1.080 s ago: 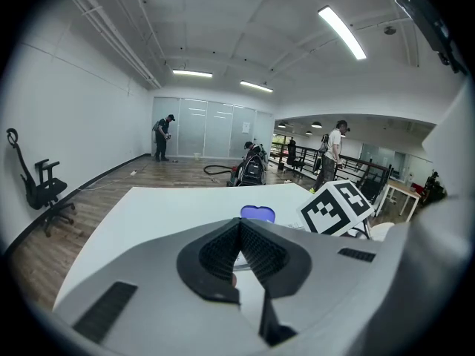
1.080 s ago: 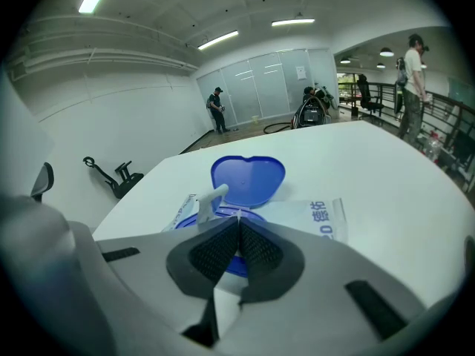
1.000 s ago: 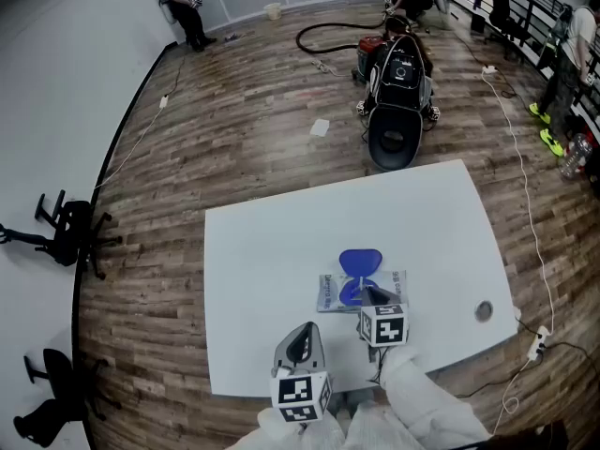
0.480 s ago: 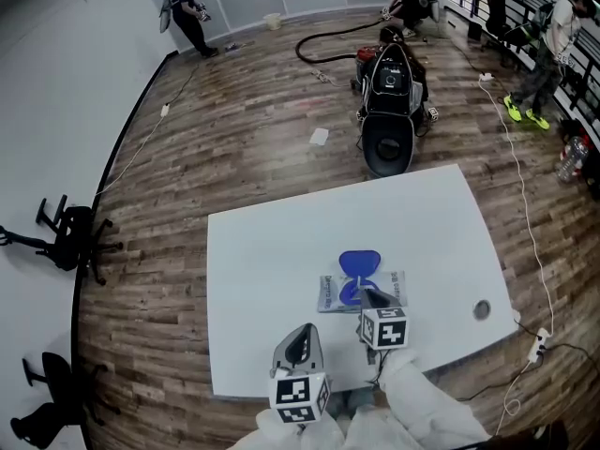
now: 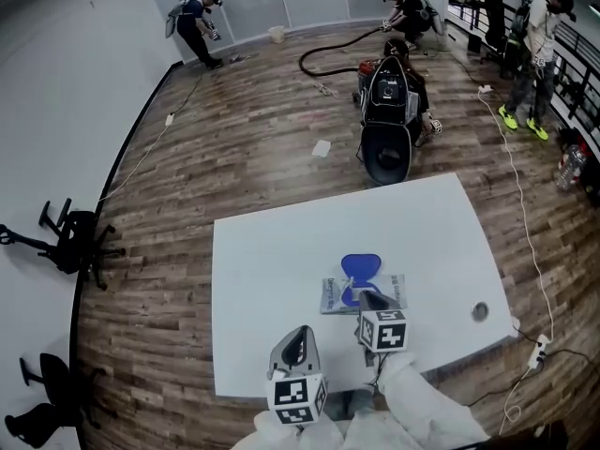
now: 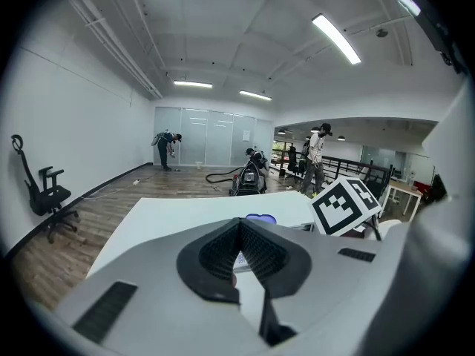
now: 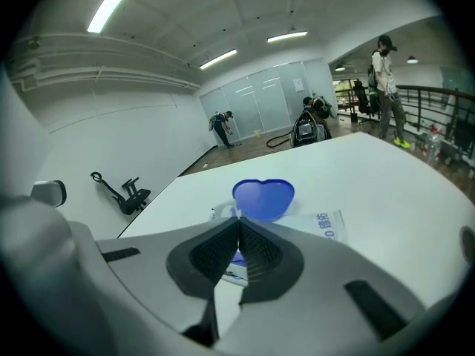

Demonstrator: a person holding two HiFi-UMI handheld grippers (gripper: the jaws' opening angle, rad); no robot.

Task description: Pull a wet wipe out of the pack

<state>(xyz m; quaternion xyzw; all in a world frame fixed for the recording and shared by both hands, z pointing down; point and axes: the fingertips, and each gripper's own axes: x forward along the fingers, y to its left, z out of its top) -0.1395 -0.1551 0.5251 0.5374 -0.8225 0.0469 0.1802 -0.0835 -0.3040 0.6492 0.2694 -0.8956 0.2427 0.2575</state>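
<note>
The wet wipe pack (image 5: 330,296) lies flat on the white table (image 5: 272,261), near its front edge. Its blue lid (image 5: 361,267) is flipped open toward the far side. My right gripper (image 5: 367,299) sits on the pack's opening just behind the lid. In the right gripper view the right gripper (image 7: 239,222) is shut, with a small white bit of wipe at its tips in front of the lid (image 7: 263,197) and the pack (image 7: 325,225). My left gripper (image 5: 302,334) hovers left of the pack near the table's front edge. It is shut and holds nothing (image 6: 240,225).
A round cable hole (image 5: 480,312) is in the table at right. A black wheeled machine (image 5: 389,125) stands just beyond the far edge. Office chairs (image 5: 70,242) stand by the left wall, a cable (image 5: 525,204) runs along the floor at right, and several people stand at the back.
Both grippers and the pack stay where they were. The head view has shifted slightly, and people in the background have moved.
</note>
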